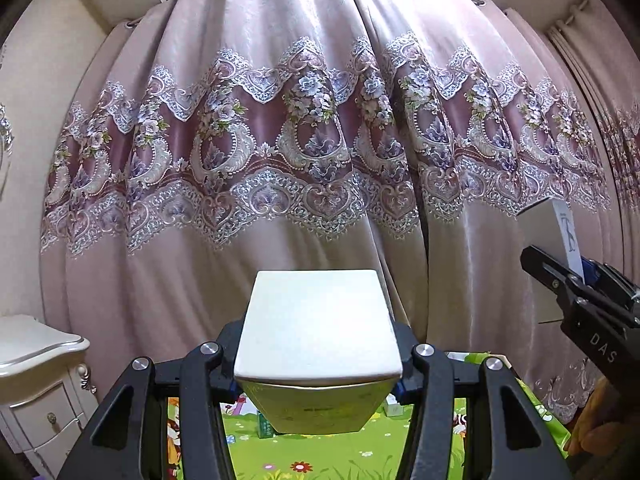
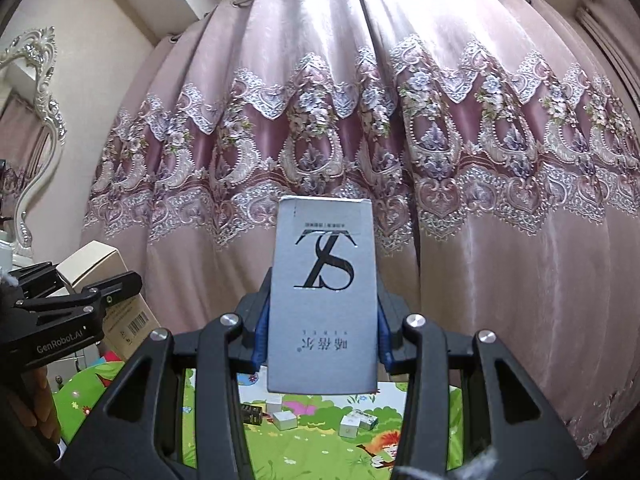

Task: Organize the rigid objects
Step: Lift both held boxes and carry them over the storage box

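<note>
1. Left wrist view. My left gripper [image 1: 318, 376] is clamped on a cream box [image 1: 318, 332]; both fingers press its side faces, and the box juts forward past the fingertips, top face showing, front face angled down.
2. Left wrist view. Beyond the fingertips hangs a pink curtain [image 1: 320, 140] with a lace band across its middle.
3. Left wrist view. Below and between my fingers lies a green play mat [image 1: 304, 452]; a small green carton [image 1: 264, 426] stands on it, just under the held box.
4. Left wrist view. Far to the left of my fingers stands a white nightstand [image 1: 40, 384]. To the right, my right gripper [image 1: 576, 272] shows side-on, holding a grey box [image 1: 548, 228].
5. Right wrist view. My right gripper [image 2: 322, 340] grasps the grey box [image 2: 324, 300] between its blue pads [image 2: 260, 340]; the box stands upright between the fingers, its large "TS" print upside down.
6. Right wrist view. The curtain [image 2: 460, 120] fills the space ahead of the fingertips.
7. Right wrist view. Under the held box, between my fingers, several small boxes [image 2: 320, 420] lie apart on the mat [image 2: 304, 452].
8. Right wrist view. Left of my fingers, my left gripper [image 2: 92, 292] grips the cream box [image 2: 96, 264], whose barcode side faces this camera; an ornate mirror [image 2: 36, 120] hangs further left.
</note>
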